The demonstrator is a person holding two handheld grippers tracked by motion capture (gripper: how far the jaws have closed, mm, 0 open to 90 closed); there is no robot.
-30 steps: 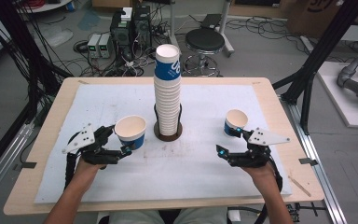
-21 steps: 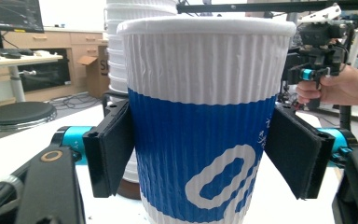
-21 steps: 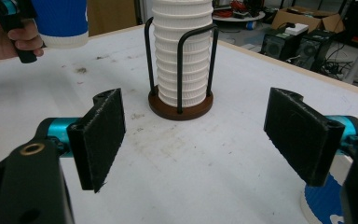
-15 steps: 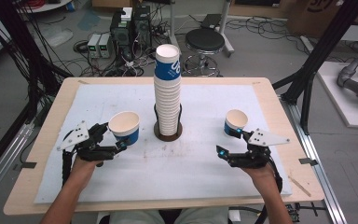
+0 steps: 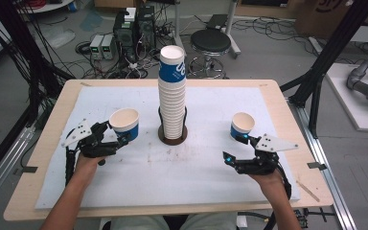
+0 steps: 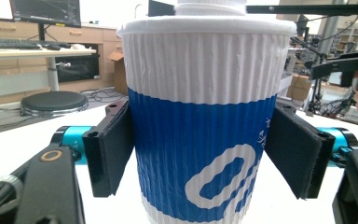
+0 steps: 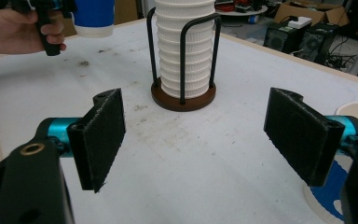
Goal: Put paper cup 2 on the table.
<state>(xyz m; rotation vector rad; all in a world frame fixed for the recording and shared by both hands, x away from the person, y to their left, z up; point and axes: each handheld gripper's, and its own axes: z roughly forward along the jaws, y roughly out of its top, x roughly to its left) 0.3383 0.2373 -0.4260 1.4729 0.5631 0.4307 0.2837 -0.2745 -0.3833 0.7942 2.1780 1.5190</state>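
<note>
A blue-and-white ribbed paper cup (image 5: 124, 122) sits upright between the jaws of my left gripper (image 5: 115, 135), left of the stack. Both black pads (image 6: 114, 149) press on its blue band (image 6: 200, 140), so the gripper is shut on it. In the right gripper view that cup (image 7: 93, 16) hangs a little above the white mat. My right gripper (image 5: 235, 147) stands open over bare mat (image 7: 200, 135). A second cup (image 5: 242, 125) stands just beyond its far jaw, outside the gap (image 7: 354, 116). A tall stack of cups (image 5: 172, 91) rises from a wire holder with a brown base (image 5: 172, 140) at mid-table.
A white mat (image 5: 182, 177) covers the wooden table (image 5: 43, 158). Black frame posts (image 5: 316, 81) stand at the right rear corner. A stool (image 5: 212, 42), cables and electronics lie on the floor behind the table.
My left hand has carried its cup leftward and slightly farther from me, away from the stack. The right gripper and the cup by it have stayed put.
</note>
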